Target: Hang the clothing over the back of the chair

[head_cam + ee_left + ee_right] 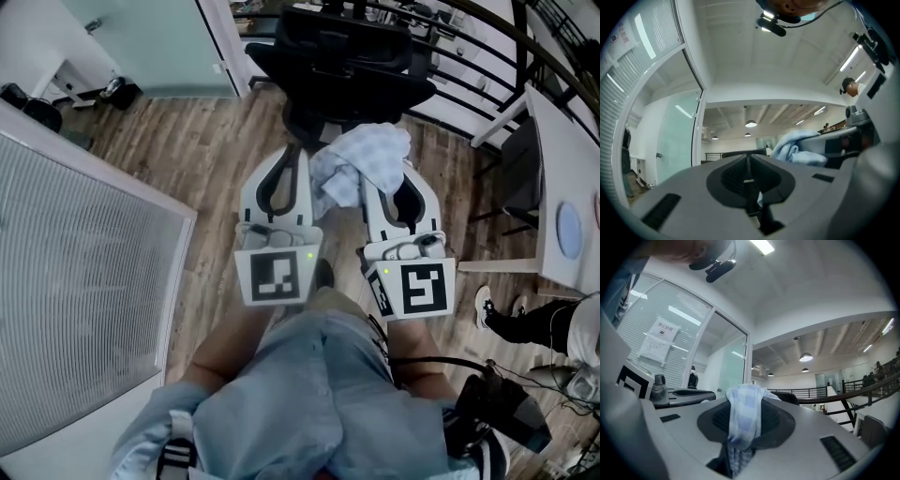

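The right gripper [398, 187] is clamped on a fold of the checked clothing [361, 155], the left gripper [291, 155] closed on a sliver. The black chair [347, 66] stands at 12 o'clock, a white table [553, 187] at 3.

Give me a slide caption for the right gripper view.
Right gripper shut on blue-checked clothing, black chair just beyond.

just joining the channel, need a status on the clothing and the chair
Left tongs shut on a sliver of the clothing, right tongs on a thick fold. Clothing bunched, held short of the chair. Nothing between.
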Tool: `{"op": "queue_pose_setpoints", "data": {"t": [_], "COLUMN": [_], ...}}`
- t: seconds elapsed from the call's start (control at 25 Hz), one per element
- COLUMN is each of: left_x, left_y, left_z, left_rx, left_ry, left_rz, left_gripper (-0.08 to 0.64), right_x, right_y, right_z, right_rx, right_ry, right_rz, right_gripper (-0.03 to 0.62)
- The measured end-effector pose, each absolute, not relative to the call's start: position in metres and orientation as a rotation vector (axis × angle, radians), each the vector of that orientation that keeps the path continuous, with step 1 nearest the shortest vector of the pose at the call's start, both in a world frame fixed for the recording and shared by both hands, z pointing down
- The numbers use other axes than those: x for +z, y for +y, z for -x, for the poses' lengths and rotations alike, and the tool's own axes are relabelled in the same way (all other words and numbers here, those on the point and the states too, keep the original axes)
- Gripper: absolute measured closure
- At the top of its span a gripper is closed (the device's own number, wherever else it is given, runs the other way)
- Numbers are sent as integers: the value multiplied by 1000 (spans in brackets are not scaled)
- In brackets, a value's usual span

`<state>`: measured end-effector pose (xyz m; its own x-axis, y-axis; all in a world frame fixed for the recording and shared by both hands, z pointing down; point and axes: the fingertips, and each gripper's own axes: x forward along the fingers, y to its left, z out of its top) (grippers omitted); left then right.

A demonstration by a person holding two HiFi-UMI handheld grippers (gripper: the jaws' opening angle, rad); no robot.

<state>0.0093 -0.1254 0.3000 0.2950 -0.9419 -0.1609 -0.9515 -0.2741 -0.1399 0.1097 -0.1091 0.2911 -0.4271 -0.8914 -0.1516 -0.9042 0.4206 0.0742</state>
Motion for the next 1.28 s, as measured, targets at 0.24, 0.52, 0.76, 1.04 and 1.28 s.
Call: {"op": "queue_pose_setpoints", "data": {"t": [0.24,0.52,0.76,1.04,1.28], "left_x": [286,226,189,159,127], "left_y": [-195,-248,-291,-327,-401], "left_z": [-10,-18,-19,14,46], "left_rx": [42,70,107,187,228], "left_ry": [1789,1828,1844,1827,1770], "left_rz": [2310,2231,2188,2247,2327], "left_gripper": [534,534,534,534,534], "right_x": [268,202,160,119,86], "right_y": [-178,-239,-281,-308,-377], "right_z": [-111,-118,-121,-88,-59], "right_rx": [237,297,333,378,390], "right_ry": [2582,2590,2568,2565,2535], "right_rz": [1557,1478,1437,1466,1560], "right_gripper": [497,497,495,494,492]}}
